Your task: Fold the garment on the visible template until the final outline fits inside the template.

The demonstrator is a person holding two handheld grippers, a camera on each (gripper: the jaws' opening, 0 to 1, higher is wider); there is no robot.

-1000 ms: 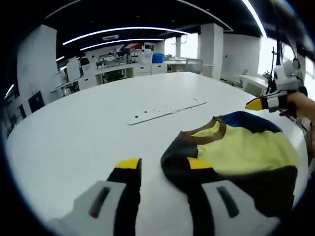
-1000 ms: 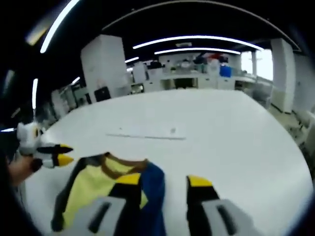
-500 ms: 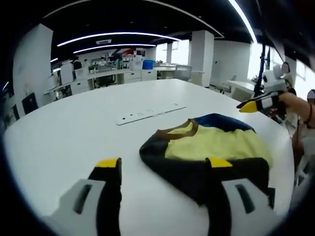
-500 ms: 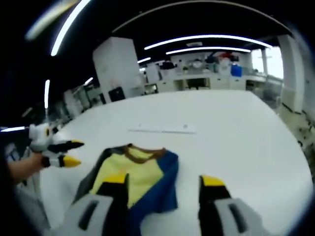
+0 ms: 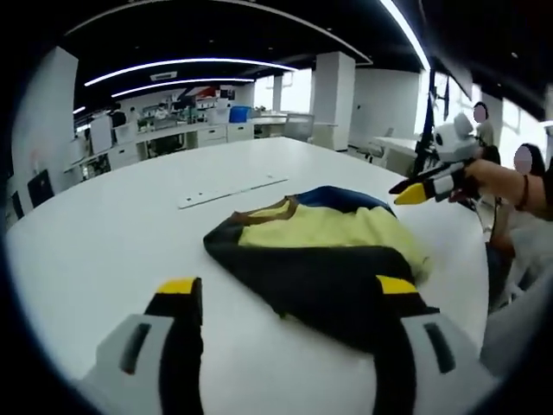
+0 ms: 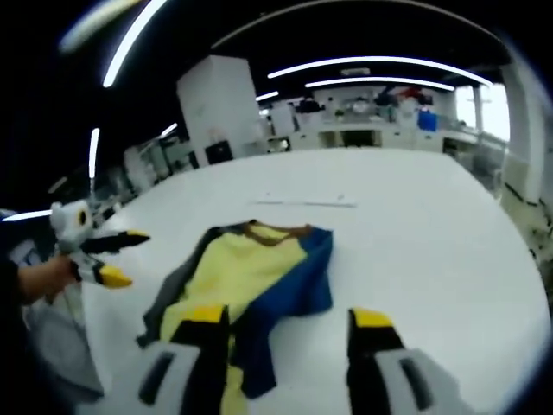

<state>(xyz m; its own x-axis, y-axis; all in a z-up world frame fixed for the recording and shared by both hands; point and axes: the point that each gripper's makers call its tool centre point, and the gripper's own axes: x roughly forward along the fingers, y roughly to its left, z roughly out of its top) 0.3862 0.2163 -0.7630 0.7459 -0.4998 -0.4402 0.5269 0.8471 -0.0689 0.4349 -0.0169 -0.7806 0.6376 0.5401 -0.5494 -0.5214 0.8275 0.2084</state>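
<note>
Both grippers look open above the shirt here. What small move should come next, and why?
Probably lower the left gripper onto the dark near edge of the garment and pinch it. The garment lies loosely bunched on the white table, and both the left and the right gripper are open and hold nothing, so no fold can begin until an edge is held.

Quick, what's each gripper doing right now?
Left gripper: open, holding nothing, jaws spread over the garment.
Right gripper: open, holding nothing.
</note>
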